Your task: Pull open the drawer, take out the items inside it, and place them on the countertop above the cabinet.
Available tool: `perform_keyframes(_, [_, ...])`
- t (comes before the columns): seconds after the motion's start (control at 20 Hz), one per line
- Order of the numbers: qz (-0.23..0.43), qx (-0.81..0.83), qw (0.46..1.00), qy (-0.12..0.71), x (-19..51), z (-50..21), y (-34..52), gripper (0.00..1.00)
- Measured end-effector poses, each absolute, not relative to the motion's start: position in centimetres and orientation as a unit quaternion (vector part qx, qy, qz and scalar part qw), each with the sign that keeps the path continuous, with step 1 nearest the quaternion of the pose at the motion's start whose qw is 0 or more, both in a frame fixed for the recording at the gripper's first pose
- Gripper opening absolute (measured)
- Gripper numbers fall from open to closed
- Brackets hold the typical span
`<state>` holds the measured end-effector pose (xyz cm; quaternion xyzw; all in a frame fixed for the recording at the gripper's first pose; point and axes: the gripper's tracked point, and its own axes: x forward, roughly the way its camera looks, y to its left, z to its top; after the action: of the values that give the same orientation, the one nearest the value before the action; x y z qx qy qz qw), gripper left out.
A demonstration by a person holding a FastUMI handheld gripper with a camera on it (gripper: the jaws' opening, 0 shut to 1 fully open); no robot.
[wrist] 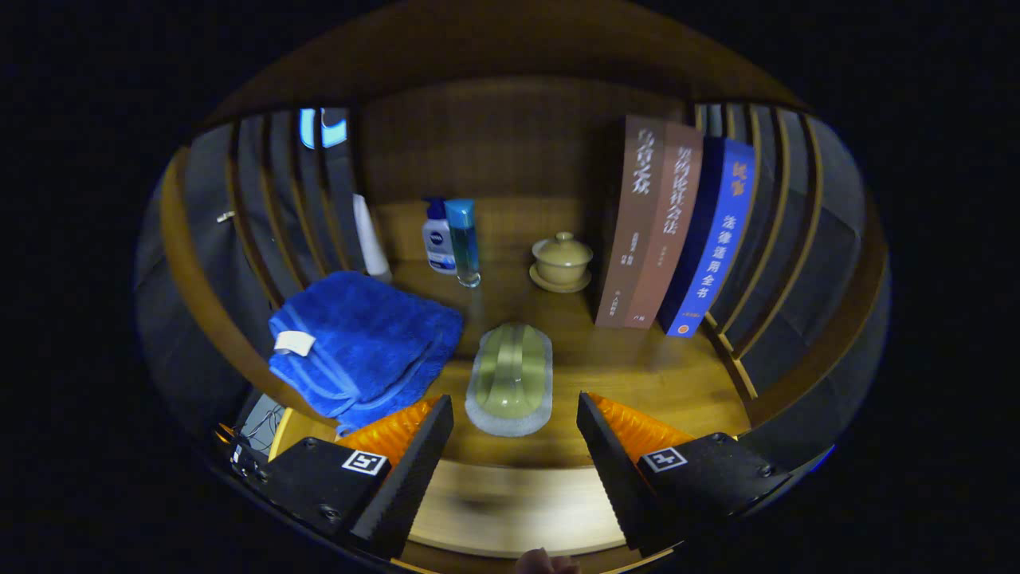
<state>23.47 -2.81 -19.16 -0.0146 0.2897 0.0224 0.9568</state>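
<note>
Wooden countertop (637,375) carries a green scrub brush (510,381) w/ white pad near its front edge, just ahead of the gripper (514,430), whose fingers are spread apart, holding nothing. Blue towel (362,347) at front left corner; bottles (452,239) & lidded cup (562,259) toward back edge; books (677,227) upright at right.
</note>
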Motion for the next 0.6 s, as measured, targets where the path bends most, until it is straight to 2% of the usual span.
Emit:
perform_keyframes(0.35, [0.021,0.017,0.997,0.072,13.8,-12.0,-1.6,0.99])
perform_keyframes(0.6, [0.049,0.024,0.998,0.040,7.3,-14.2,-0.2,0.99])
